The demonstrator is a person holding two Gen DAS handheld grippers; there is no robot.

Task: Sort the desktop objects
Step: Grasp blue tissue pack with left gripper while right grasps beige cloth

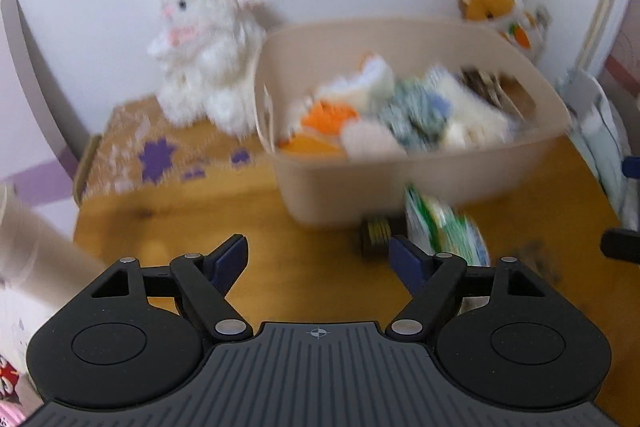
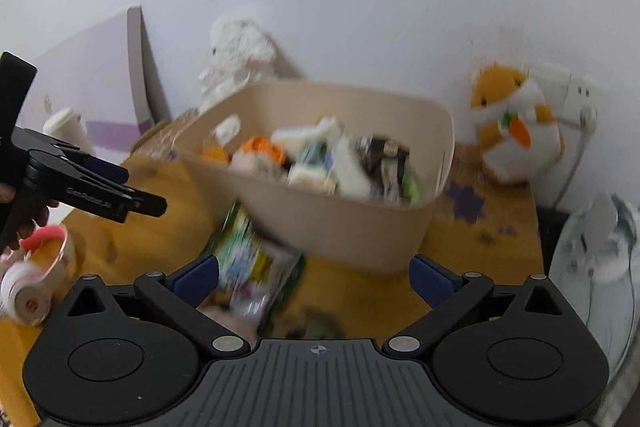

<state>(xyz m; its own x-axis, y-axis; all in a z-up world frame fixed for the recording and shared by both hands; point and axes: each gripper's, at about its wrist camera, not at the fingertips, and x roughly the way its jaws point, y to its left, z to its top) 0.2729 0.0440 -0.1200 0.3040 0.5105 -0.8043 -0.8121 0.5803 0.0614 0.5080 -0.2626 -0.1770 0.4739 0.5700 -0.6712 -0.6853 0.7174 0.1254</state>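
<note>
Your left gripper (image 1: pixel 316 259) stood with its jaws wide apart and nothing between them, only bare wooden table (image 1: pixel 180 227) under the gap. Your right gripper (image 2: pixel 314 275) was spread just as wide; a green-and-white packet (image 2: pixel 248 267) lay on the table in the left part of its gap, and the pads were not pressing on it. In the right wrist view your left gripper showed at the left edge, held up over the table with your hand (image 2: pixel 24 223) behind it.

The packet lay flat near the table's front edge, just before the tub (image 1: pixel 400 183), one end at the tub's front wall. In the left wrist view a small dark round thing (image 1: pixel 374 237) sat beside it, too blurred to name. Pink-and-white headphones (image 2: pixel 32 279) rested near the table's left edge.

The beige tub sat about mid-table, filled with soft toys and packets: orange, white, blue-grey and brown shapes, all blurred. A sheet with purple flowers (image 1: pixel 156 155) covered the table's back left corner.

Behind the tub, a white plush rabbit (image 1: pixel 208 43) sat upright at the back edge against the wall, left of the tub. An orange-and-white hamster plush (image 2: pixel 514 125) with a carrot sat at the back right corner.
</note>
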